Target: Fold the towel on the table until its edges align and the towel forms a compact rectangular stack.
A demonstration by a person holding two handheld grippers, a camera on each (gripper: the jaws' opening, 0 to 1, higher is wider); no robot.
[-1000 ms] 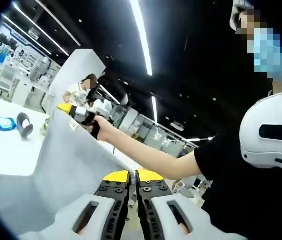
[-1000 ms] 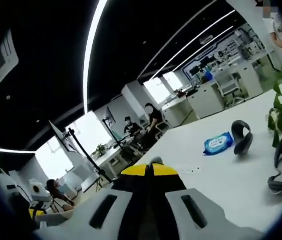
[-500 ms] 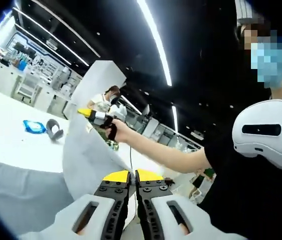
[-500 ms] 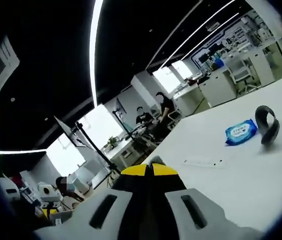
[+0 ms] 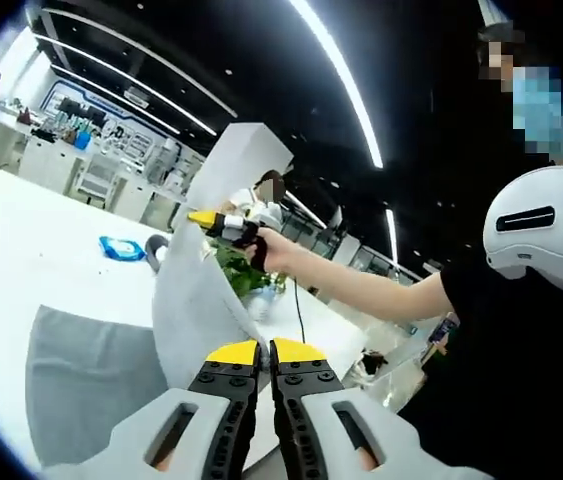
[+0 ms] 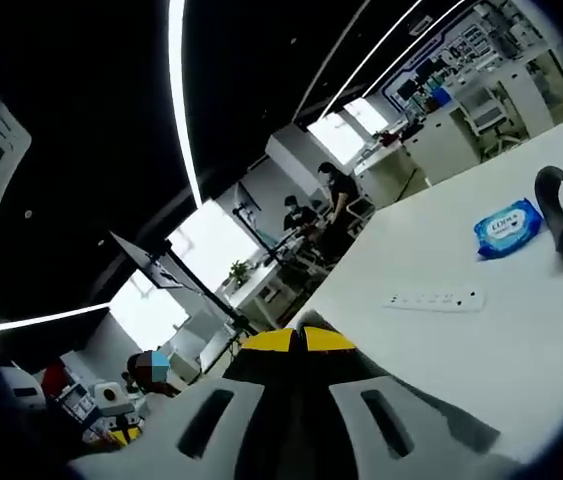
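In my left gripper view, the left gripper (image 5: 263, 352) sits at 6 o'clock, jaws together on a fold of the grey towel (image 5: 111, 370). The towel rises from the white desk (image 5: 21, 250) to the right gripper (image 5: 211, 219), clamped on its upper edge near 11 o'clock. A blue packet (image 5: 121, 248) lies at 10 o'clock.

My right gripper view adds a power strip (image 6: 431, 298) at 3 o'clock and a dark curved band (image 6: 561, 205) beside the packet.

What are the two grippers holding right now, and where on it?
Both hold the towel lifted off the table: the right gripper at its top corner, the left gripper at its lower edge.
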